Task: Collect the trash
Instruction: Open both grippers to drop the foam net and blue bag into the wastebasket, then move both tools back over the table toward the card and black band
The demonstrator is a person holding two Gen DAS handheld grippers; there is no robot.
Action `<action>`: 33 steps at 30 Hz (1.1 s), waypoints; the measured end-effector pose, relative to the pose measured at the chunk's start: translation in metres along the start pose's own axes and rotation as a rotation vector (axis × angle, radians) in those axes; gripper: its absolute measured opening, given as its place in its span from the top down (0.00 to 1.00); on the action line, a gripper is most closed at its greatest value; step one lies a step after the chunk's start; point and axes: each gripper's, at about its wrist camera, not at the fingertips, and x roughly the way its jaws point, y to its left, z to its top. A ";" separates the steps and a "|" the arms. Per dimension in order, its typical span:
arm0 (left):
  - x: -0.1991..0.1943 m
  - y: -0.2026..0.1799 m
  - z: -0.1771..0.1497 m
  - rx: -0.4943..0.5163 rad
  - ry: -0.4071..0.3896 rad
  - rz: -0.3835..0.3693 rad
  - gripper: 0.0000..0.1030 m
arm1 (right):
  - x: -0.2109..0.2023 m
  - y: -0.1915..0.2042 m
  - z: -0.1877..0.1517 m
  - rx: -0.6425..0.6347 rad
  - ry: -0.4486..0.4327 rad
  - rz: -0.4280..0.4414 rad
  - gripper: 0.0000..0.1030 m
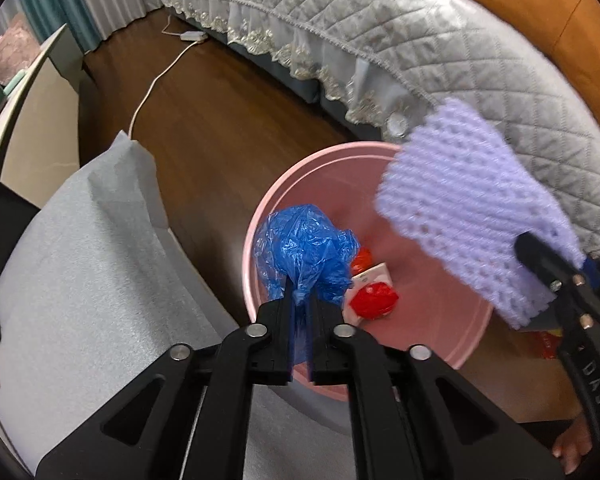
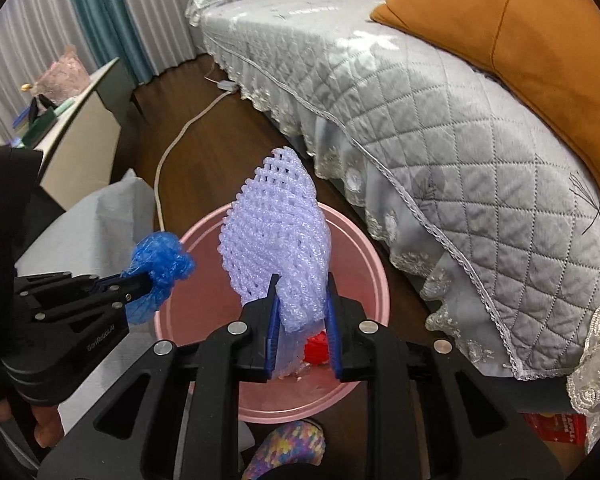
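Note:
A pink round bin (image 1: 440,356) stands on the floor by the sofa; it also shows in the right wrist view (image 2: 372,264). Red and white wrappers (image 1: 374,296) lie in it. My left gripper (image 1: 300,300) is shut on a crumpled blue plastic bag (image 1: 304,244) and holds it over the bin's left rim; the bag also shows in the right wrist view (image 2: 160,264). My right gripper (image 2: 302,284) is shut on a lilac foam fruit net (image 2: 276,232) above the bin; the net also shows in the left wrist view (image 1: 472,208).
A grey quilted sofa cover (image 2: 440,92) with orange cushions (image 2: 540,40) runs along the right. A grey-covered table (image 1: 80,264) is at the left. A white cable (image 1: 156,80) lies on the dark wood floor. A red packet (image 2: 556,426) lies under the sofa edge.

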 end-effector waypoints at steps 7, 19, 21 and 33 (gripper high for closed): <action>-0.001 0.010 0.000 -0.046 -0.016 0.071 0.19 | 0.008 0.002 -0.001 -0.012 0.025 -0.005 0.36; -0.049 0.031 -0.022 -0.072 -0.093 0.093 0.19 | -0.032 0.017 -0.001 -0.030 -0.107 -0.012 0.11; -0.067 0.039 -0.034 -0.090 -0.118 0.108 0.19 | -0.039 0.026 -0.006 -0.061 -0.111 -0.008 0.09; -0.175 0.127 -0.143 -0.222 -0.237 0.211 0.19 | -0.127 0.122 -0.084 -0.193 -0.133 0.213 0.05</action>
